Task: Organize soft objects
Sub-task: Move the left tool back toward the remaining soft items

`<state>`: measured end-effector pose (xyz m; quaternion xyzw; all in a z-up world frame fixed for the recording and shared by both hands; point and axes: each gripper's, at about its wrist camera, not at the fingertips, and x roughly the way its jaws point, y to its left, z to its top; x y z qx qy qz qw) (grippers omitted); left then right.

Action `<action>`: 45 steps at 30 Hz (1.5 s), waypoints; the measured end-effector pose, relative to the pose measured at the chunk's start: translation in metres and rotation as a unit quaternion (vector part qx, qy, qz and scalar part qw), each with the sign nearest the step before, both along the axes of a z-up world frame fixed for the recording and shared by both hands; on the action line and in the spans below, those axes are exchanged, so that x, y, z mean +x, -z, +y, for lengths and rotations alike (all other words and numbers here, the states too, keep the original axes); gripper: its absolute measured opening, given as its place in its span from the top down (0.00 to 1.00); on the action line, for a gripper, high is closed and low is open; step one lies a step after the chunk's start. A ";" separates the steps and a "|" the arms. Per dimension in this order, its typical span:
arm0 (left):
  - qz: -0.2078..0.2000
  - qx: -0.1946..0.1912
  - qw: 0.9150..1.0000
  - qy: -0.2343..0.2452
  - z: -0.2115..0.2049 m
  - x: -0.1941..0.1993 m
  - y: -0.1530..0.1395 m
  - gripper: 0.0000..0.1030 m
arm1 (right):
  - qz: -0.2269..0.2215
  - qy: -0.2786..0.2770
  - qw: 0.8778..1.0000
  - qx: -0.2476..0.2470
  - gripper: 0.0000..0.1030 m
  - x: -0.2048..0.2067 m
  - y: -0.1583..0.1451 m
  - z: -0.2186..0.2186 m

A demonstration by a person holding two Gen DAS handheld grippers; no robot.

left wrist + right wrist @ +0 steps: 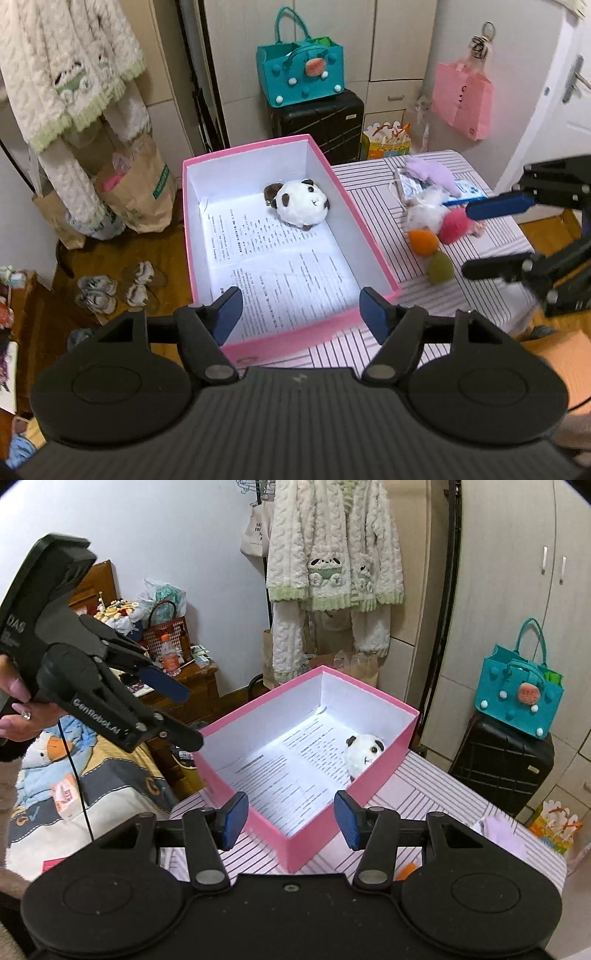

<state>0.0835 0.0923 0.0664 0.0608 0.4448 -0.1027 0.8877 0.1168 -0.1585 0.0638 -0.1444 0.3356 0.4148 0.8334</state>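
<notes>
A pink box (187, 236) with a white inside and printed paper on its floor stands on the striped table (461, 302). A black-and-white panda plush (301, 203) lies in its far corner, also showing in the right wrist view as the panda plush (364, 755). To the right of the box lie a purple plush (432, 173), a white fluffy toy (424, 210), a pink pompom (454, 225), an orange ball (423, 242) and a green ball (440, 268). My left gripper (301, 314) hangs open and empty over the box's near end. My right gripper (291, 818) is open and empty above the box's near corner.
A teal felt bag (301, 75) sits on a black suitcase (317, 122) behind the table. A pink paper bag (461, 99) hangs at the right. Fluffy robes (332, 565) hang at the left, with paper bags (136, 192) and slippers (118, 284) on the floor. A bed (74, 775) lies beside the table.
</notes>
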 end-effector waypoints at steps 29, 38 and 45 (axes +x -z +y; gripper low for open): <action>-0.019 0.044 0.990 0.129 -0.087 -0.081 0.031 0.25 | 0.031 0.086 0.996 0.003 0.45 -0.068 0.048 -0.110; -0.030 0.025 0.987 0.154 -0.119 -0.073 0.064 0.27 | -0.026 0.130 0.991 -0.008 0.44 -0.077 0.077 -0.122; -0.035 -0.026 0.986 0.162 -0.137 -0.060 0.080 0.27 | -0.022 0.137 0.990 0.029 0.44 -0.054 0.093 -0.145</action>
